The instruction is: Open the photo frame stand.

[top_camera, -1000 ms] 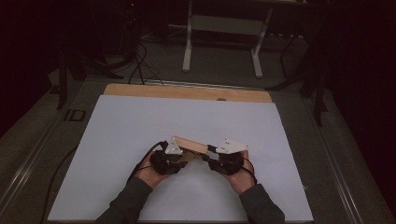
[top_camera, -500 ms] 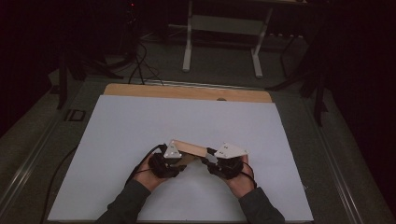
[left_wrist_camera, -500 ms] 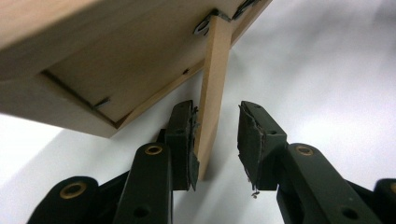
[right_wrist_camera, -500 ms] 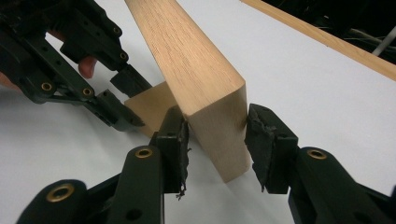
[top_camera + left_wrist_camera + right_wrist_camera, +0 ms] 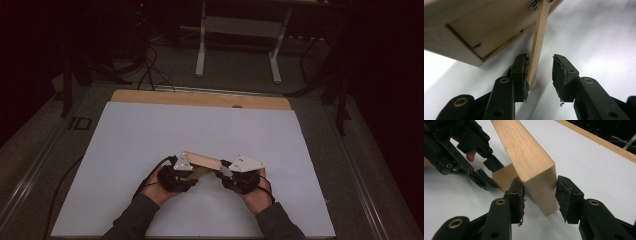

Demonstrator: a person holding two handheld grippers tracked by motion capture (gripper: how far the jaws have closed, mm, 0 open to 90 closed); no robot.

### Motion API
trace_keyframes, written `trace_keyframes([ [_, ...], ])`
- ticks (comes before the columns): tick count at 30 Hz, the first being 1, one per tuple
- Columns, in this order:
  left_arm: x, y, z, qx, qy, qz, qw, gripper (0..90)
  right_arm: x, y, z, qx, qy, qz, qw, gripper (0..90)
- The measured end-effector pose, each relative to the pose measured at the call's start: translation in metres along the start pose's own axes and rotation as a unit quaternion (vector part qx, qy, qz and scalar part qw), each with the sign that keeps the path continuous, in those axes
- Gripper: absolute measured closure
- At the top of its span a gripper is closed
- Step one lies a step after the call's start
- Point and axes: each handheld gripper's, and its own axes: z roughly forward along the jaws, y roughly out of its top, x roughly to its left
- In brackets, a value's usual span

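While your right gripper (image 5: pixel 539 190) clamps wooden box (image 5: pixel 529 157), left gripper (image 5: pixel 540 72), just opening, frees hinged lid (image 5: pixel 537 47); withdraw next

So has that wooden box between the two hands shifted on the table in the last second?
Barely. In the high view the wooden box sits about as far below the table's wooden edge strip as before; only the right gripper has edged slightly nearer the person.

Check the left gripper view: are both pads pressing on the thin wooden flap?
No: the thin wooden flap lies against one pad of the left gripper, with a clear gap to the other.
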Motion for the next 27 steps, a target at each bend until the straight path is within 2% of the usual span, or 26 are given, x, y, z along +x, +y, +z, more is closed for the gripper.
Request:
trace_keyframes([
  [3, 0.0, -0.001, 0.0, 0.002, 0.003, 0.0, 1.0, 61.0, -0.001, -0.001, 0.001, -0.002, 0.005, 0.008, 1.0, 57.0],
  [7, 0.002, -0.004, -0.002, -0.004, 0.007, -0.008, 0.9999, 58.5, -0.002, -0.002, 0.004, 0.003, 0.009, 0.011, 0.9999, 48.8],
  [14, 0.005, -0.008, -0.009, -0.017, 0.014, -0.021, 0.9995, 57.1, -0.003, -0.003, 0.006, 0.008, 0.016, 0.015, 0.9997, 45.2],
  [18, 0.009, -0.015, -0.016, -0.037, 0.01, -0.034, 0.9987, 57.1, -0.005, -0.004, 0.005, 0.013, 0.02, 0.016, 0.9996, 41.1],
  [27, 0.017, -0.023, -0.026, -0.059, 0.021, -0.054, 0.9965, 57.5, -0.008, -0.008, 0.004, 0.021, 0.036, 0.018, 0.999, 41.8],
])
